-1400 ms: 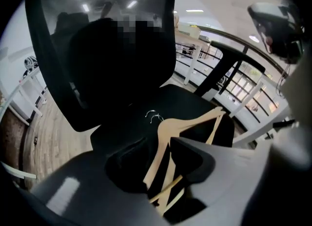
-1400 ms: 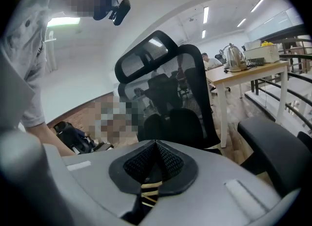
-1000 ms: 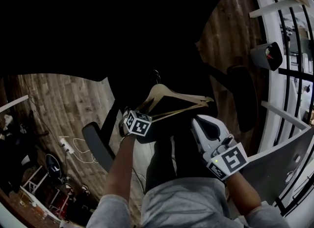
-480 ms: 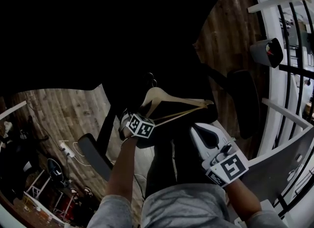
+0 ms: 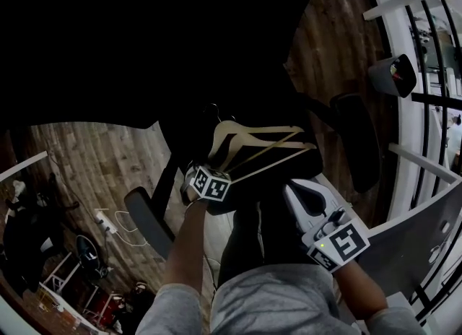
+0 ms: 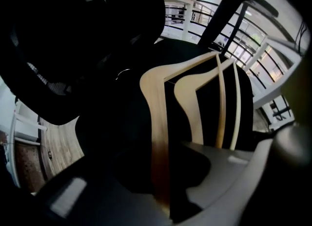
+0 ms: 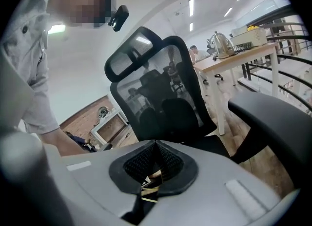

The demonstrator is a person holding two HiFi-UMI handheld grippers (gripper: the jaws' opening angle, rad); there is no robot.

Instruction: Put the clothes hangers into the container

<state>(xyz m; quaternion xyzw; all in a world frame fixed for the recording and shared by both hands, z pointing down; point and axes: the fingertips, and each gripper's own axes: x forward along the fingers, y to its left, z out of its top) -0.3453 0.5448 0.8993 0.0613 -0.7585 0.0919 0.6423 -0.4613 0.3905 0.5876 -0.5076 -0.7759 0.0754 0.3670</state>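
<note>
Two wooden clothes hangers (image 5: 254, 141) lie on the black seat of an office chair (image 5: 289, 171). My left gripper (image 5: 214, 169) is at their near left end, its marker cube toward me. In the left gripper view the nearer hanger's arm (image 6: 155, 122) runs down between the jaws of the left gripper (image 6: 163, 196), which are closing on it. The second hanger (image 6: 192, 101) lies just beyond. My right gripper (image 5: 302, 190) hovers by the seat's right side, shut and holding nothing (image 7: 153, 171). No container is in view.
The chair's armrests (image 5: 359, 142) (image 5: 149, 219) flank the seat, and its mesh backrest (image 7: 156, 88) rises ahead of the right gripper. The wooden floor (image 5: 94, 160) holds a power strip (image 5: 105, 220). White railings (image 5: 426, 110) run along the right.
The hangers' arms have fanned apart and shifted slightly away from me. My left gripper has edged right along them. The right gripper has barely moved.
</note>
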